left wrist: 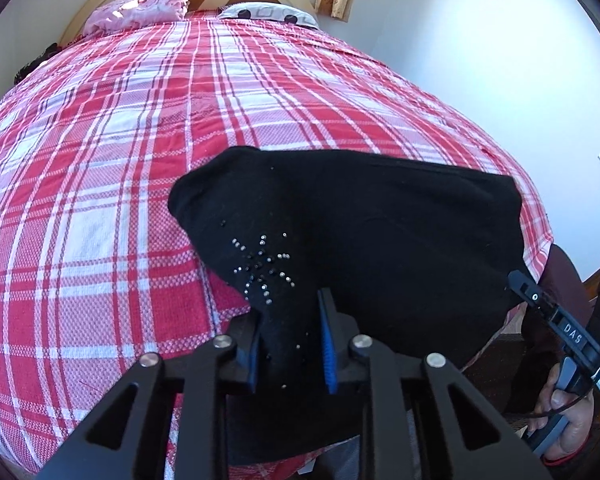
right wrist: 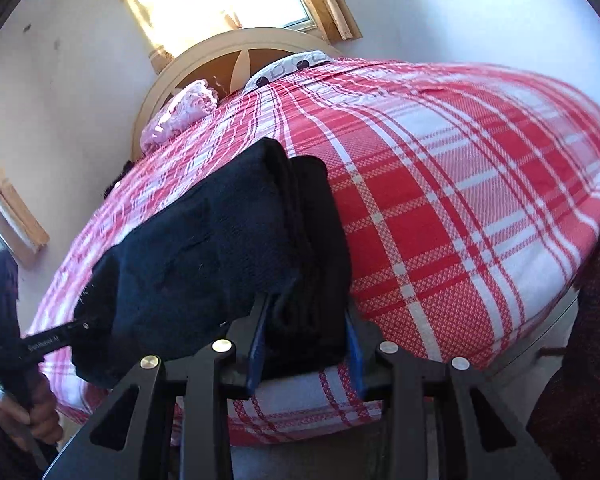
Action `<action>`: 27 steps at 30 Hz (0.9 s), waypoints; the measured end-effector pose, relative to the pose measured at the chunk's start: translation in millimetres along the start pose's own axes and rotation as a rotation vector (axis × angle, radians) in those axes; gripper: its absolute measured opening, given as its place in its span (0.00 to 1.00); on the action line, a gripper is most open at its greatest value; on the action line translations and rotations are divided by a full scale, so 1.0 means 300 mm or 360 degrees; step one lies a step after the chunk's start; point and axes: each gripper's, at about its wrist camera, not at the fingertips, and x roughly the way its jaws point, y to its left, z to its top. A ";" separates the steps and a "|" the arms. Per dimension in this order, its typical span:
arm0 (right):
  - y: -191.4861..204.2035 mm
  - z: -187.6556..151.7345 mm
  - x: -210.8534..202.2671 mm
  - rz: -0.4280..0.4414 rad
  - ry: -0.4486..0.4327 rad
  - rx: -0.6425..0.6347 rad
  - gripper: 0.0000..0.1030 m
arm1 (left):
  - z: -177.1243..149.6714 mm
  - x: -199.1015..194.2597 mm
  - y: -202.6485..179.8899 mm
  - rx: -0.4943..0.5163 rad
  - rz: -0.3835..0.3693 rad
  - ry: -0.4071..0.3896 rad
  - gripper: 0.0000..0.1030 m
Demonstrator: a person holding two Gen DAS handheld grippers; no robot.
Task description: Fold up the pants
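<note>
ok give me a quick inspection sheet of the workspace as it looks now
surface: bed under red and white plaid cover, lying flat
job's things: black pants, folded, at the near edge, rhinestone star showing
clutter: pink pillow and patterned pillow by the headboard
grippers: left tool shut on one pants end; right tool shut on the layered other end
cables: thin black one by the hand
surroundings: white walls, curtained window

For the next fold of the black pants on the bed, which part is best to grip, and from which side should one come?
Judging from the pose, the two near corners, from the foot of the bed. The black pants lie crosswise near that edge. The left gripper already pinches the corner with the rhinestone star; the right gripper clamps the stacked layers opposite, so both ends can probably lift evenly.
</note>
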 end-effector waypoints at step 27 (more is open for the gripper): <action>0.267 0.177 -0.079 0.0078 -0.0201 -0.0373 0.28 | 0.085 -0.090 0.124 -0.0078 0.0081 -0.0125 0.17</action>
